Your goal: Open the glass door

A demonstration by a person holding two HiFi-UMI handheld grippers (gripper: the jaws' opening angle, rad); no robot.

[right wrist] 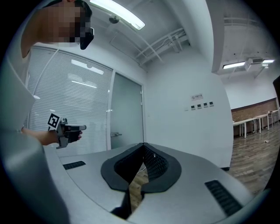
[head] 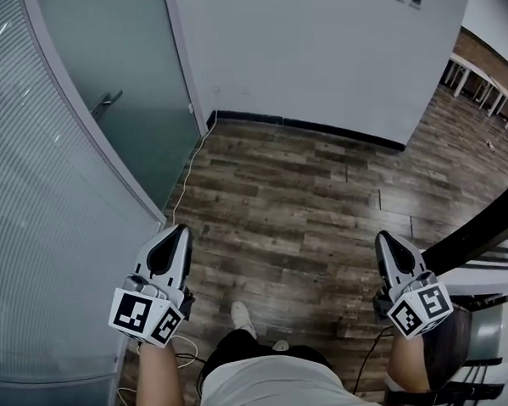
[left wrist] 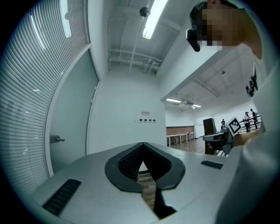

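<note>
The frosted glass door [head: 134, 94] stands closed at the upper left, a small metal lever handle [head: 104, 102] on its left part. The handle also shows in the left gripper view [left wrist: 56, 139] and, small, in the right gripper view [right wrist: 116, 134]. My left gripper [head: 176, 232] is held low, well short of the door, pointing level toward it; its jaws [left wrist: 142, 145] meet at the tip with nothing between them. My right gripper [head: 381, 237] hangs further right over the wood floor, also shut and empty [right wrist: 143, 144]. Neither touches the door.
A ribbed glass partition [head: 35, 235] curves along the left. A white wall [head: 314, 50] closes the far side. A thin cable [head: 185, 180] runs along the floor by the door frame. A black railing [head: 485, 228] is at the right, tables [head: 485, 84] beyond.
</note>
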